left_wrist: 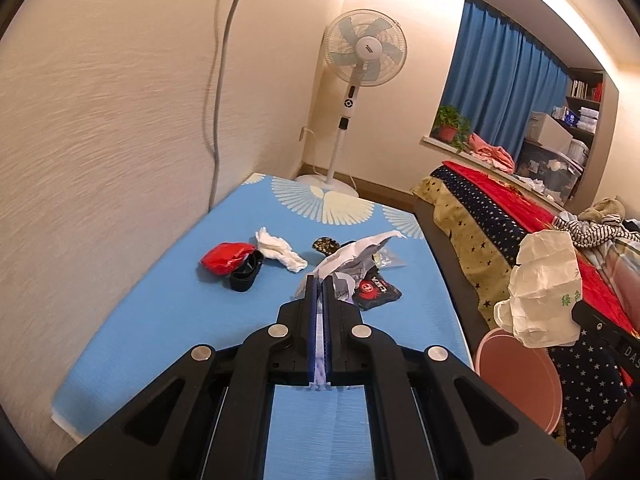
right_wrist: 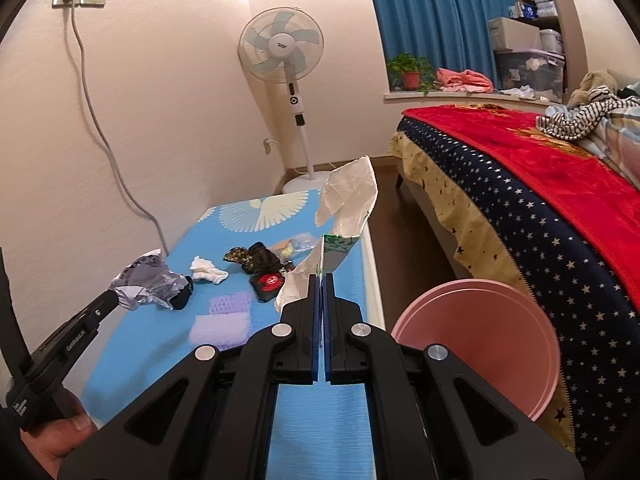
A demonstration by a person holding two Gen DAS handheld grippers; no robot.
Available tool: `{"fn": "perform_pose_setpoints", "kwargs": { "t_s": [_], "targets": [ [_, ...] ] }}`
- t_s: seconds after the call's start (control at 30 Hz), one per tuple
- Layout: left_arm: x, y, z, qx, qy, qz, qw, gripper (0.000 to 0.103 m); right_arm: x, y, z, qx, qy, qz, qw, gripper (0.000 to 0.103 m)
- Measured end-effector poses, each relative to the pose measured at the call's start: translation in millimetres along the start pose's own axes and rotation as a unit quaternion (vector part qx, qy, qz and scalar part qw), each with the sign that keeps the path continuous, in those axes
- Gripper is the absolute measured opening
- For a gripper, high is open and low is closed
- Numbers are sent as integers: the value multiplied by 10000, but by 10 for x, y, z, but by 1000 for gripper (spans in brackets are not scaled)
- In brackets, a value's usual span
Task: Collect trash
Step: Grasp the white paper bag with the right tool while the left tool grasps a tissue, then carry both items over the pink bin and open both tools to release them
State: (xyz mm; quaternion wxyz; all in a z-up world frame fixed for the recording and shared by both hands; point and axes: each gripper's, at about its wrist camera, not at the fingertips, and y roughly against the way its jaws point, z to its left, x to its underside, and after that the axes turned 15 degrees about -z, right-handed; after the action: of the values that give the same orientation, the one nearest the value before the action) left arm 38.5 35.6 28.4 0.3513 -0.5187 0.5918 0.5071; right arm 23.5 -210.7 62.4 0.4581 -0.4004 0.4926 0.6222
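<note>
A bed (right_wrist: pixel 540 200) under a red blanket and a star-print cover fills the right side of the room, with a white pedestal fan (right_wrist: pixel 281 46) standing in the far corner beside blue curtains (right_wrist: pixel 432 12). Along the wall, a low table (left_wrist: pixel 168 312) with a blue patterned top carries the scattered trash. A pink bin (right_wrist: pixel 492 344) sits on the floor between table and bed, its mouth tipped toward the right wrist camera.

The right claw (right_wrist: pixel 321 280) is clamped on a crumpled white paper bag with green print (right_wrist: pixel 348 204), holding it upright over the table's right edge, near the bin. The left claw (left_wrist: pixel 321 282) is pinched tight on a crumpled grey-and-white printed paper (left_wrist: pixel 352 260), lifted above the left part of the table.

Lying on the table top are a red wrapper (left_wrist: pixel 224 258) touching a black band (left_wrist: pixel 246 276), a wadded white tissue (left_wrist: pixel 280 254) just beside them, a black packet with a red emblem (left_wrist: pixel 376 292), a dark gold-flecked wrapper (right_wrist: pixel 244 258) and a clear plastic bag (right_wrist: pixel 294 244) farther back.
</note>
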Motion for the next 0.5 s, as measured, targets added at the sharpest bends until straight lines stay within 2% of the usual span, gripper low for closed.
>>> {"fn": "perform_pose_setpoints", "kwargs": {
  "t_s": [0.5],
  "targets": [
    [24,-22,-217,543,29,20,9985,2,-43,61,-155,384,11,-42,9993,2]
  ]
}}
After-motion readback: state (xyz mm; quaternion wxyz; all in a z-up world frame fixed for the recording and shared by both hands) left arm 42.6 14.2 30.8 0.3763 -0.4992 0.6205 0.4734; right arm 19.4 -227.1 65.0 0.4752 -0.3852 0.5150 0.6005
